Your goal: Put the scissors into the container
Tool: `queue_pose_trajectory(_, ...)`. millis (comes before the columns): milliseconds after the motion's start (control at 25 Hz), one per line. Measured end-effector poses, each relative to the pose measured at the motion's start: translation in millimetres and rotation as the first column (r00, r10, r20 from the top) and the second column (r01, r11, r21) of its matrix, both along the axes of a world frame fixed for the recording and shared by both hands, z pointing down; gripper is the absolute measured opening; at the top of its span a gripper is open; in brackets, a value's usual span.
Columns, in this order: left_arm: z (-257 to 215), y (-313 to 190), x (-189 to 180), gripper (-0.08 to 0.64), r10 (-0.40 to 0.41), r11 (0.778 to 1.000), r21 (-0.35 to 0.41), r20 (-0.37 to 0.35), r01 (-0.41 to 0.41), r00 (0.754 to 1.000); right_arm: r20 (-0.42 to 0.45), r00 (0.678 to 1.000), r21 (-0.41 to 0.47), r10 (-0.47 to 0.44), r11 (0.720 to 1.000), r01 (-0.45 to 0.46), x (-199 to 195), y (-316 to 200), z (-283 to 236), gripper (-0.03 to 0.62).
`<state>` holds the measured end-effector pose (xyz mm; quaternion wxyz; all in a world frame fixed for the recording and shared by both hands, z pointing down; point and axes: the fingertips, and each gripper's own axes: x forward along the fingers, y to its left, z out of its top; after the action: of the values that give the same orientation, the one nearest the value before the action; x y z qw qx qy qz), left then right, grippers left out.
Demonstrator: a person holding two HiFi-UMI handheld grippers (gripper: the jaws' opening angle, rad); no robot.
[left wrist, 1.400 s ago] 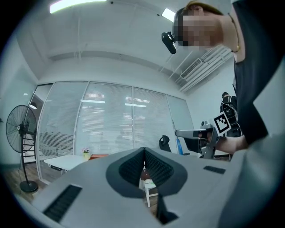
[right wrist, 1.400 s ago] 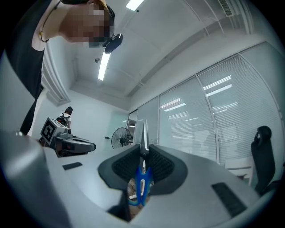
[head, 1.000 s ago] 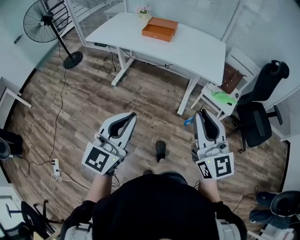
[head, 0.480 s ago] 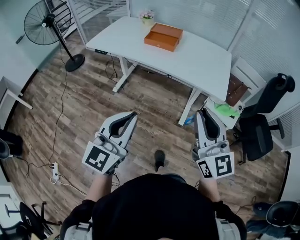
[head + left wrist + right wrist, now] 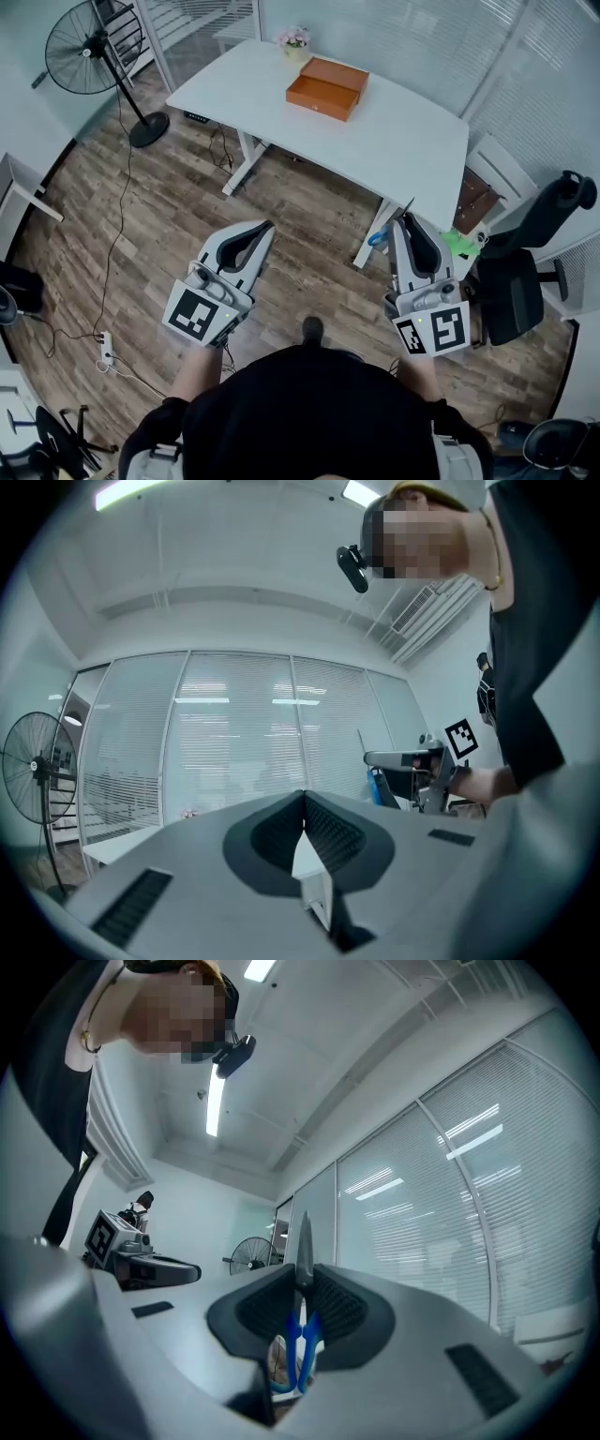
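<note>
Right gripper view: my right gripper (image 5: 302,1274) pinches the blue scissors (image 5: 300,1344) to carry them to the orange box (image 5: 326,77) on the table (image 5: 403,122); left gripper (image 5: 303,808) closed, empty.

Black top (image 5: 309,412); white, marker-cubed left gripper (image 5: 267,228), right gripper (image 5: 406,223).

We get bright, even light from ceiling strips (image 5: 215,1101) and windows (image 5: 234,752); shadows are soft. Both gripper views bulge strongly, darkening at their round edges; the head view is sharp.
</note>
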<state>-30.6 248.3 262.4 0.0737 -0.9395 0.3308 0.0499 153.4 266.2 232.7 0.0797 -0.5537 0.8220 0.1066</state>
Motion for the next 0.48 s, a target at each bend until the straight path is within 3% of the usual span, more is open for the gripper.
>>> queue_pose_trajectory(480, 4.3, -58.7, 37.0, 0.014, -0.044, 0.999, -0.014, -0.012, 0.044, 0.999, 0.000, 0.998, 0.001, -0.060, 0.998, 0.060, 33.4, -65.3, 2.2, 0.066)
